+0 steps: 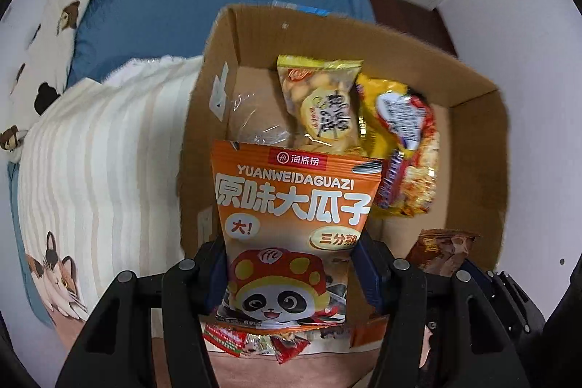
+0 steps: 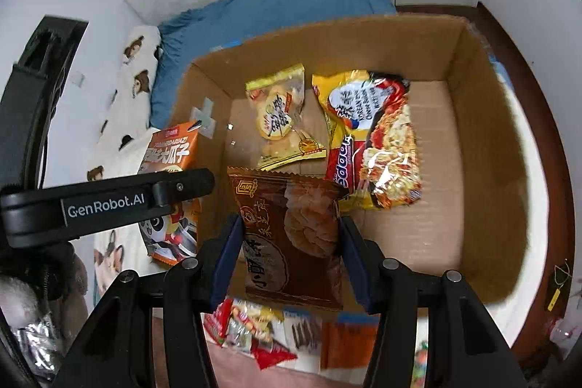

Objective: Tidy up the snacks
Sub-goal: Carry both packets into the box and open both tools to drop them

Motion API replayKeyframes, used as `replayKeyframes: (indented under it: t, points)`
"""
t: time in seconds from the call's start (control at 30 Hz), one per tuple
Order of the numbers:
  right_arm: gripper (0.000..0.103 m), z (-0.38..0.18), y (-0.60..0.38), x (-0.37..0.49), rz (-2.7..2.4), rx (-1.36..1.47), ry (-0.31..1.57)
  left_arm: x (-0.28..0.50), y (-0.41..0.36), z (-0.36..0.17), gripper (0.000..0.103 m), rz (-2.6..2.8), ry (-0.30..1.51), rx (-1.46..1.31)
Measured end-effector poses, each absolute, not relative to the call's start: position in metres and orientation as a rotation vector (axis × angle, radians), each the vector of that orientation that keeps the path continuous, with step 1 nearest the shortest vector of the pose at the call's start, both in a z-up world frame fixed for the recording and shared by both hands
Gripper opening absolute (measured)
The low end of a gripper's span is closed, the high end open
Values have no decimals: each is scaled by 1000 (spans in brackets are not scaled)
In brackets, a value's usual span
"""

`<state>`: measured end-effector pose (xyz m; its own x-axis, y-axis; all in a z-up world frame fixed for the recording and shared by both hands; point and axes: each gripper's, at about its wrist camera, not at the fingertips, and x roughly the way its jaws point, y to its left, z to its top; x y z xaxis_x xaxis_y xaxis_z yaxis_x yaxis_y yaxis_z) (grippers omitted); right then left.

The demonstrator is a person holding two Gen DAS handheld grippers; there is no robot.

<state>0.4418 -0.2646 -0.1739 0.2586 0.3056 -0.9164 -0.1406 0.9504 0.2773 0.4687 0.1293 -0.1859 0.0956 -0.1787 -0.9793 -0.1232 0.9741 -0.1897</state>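
**Operator:** While both packets hang over the cardboard box, I'm wary of the drop. My left gripper is closed on the lower part of the orange sunflower-seed bag, its top standing tall and unsupported; my right gripper is clamped across the brown pastry packet, just above the box's near edge.

**Spotter:** What worries you most?

**Operator:** The seed bag sits close to the box's left wall. Released there, I judge it could tip outward onto the striped bedding. The two grippers are near each other too, so a careless swing may knock them together.

**Spotter:** And inside?

**Operator:** The yellow cracker pack and noodle packet already lie on the floor; a hard drop might crush them.
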Motion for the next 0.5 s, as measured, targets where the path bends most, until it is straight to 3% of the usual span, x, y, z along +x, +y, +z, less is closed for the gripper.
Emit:
replayKeyframes:
  t: [0.4,0.47,0.5]
  points:
    - [59,-242,-257,474,339,172,1422,475,124,-238,57,-42,1587,-233]
    - [78,-249,-258,478,335,165,1453,475,127,-241,61,-36,1581,-254]
    - [85,-252,-260,479,321,152,1464,474,129,-241,73,-35,1577,-262]
